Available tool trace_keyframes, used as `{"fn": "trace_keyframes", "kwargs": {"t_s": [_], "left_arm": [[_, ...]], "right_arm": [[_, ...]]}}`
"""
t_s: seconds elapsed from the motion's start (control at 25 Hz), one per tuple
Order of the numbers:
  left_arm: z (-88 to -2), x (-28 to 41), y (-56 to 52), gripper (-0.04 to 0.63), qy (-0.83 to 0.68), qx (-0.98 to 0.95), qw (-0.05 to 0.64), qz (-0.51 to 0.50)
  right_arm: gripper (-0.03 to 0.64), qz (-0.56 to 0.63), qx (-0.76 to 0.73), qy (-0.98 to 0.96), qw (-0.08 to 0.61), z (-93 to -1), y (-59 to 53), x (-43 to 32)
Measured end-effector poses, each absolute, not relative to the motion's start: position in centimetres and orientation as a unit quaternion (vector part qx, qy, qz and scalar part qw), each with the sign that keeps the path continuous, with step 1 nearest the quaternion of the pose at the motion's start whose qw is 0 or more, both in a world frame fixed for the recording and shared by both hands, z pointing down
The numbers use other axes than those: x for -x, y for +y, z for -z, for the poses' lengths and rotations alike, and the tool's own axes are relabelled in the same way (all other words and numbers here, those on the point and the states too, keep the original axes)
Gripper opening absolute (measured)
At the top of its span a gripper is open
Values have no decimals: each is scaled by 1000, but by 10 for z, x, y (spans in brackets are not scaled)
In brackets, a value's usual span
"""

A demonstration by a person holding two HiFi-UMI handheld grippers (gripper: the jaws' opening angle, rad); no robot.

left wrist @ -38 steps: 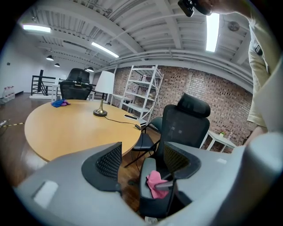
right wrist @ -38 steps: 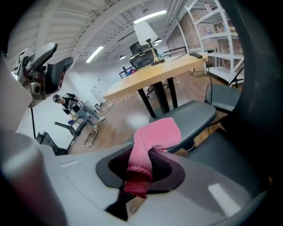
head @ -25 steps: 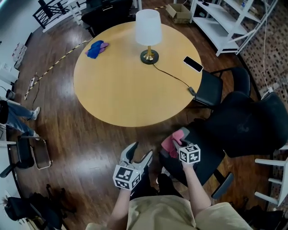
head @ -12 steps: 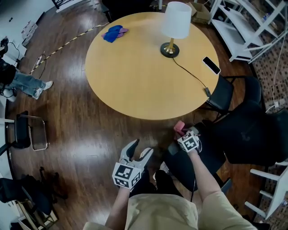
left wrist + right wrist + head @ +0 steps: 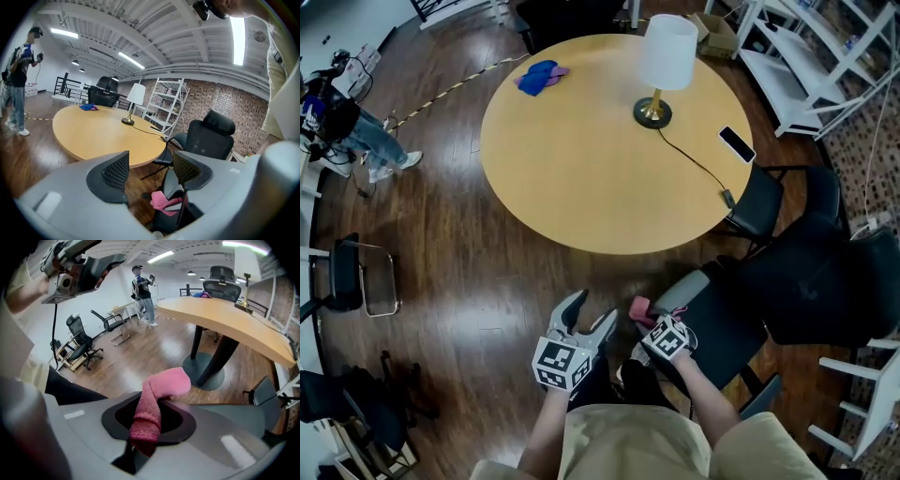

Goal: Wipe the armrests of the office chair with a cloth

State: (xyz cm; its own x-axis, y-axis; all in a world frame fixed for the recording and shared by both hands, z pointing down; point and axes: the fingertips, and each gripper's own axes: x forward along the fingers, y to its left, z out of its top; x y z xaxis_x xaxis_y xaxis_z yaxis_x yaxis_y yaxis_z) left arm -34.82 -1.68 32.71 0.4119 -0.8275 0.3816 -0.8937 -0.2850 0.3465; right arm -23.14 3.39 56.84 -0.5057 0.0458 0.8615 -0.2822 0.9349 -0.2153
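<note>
Right gripper point(image 5: 150, 418) jaws clamped on pink cloth point(image 5: 158, 389), grip plain only in its own view; head view adds grey armrest point(image 5: 682, 291) beside its tips. Left gripper point(image 5: 149, 169) jaws apart, empty

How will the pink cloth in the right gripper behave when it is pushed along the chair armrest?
Probably floppy: the pink cloth bunches into a folded roll where the jaws of the right gripper pinch it. Likely light, since its free end stands out unsupported. Its fuzzy surface should drag rather than slide.
</note>
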Motion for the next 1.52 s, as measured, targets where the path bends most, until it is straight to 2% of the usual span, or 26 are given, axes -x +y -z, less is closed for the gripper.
{"fn": "trace_keyframes", "kwargs": {"t_s": [0.16,0.4,0.72,1.04,1.16,1.36,1.52], "left_arm": [[-323,341,-20,282,-529,-806,256,-67],[-319,326,-22,282,-514,-816,253,-76],[-323,301,-25,282,-491,-828,255,-93],[-338,279,-23,282,-471,-832,269,-115],[-341,275,-23,282,-469,-832,271,-120],[-349,272,-22,282,-464,-831,275,-133],[-353,264,-26,282,-456,-835,272,-142]], "right_arm": [[64,-160,-38,-847,505,-574,72,212],[63,-198,-75,-827,521,-586,75,153],[63,-271,-292,-779,484,-591,-39,51],[61,-294,-434,-721,453,-577,-147,-3],[60,-290,-444,-740,414,-570,-177,6],[61,-274,-332,-812,395,-568,-189,93],[61,-311,-273,-838,357,-562,-172,139]]}}
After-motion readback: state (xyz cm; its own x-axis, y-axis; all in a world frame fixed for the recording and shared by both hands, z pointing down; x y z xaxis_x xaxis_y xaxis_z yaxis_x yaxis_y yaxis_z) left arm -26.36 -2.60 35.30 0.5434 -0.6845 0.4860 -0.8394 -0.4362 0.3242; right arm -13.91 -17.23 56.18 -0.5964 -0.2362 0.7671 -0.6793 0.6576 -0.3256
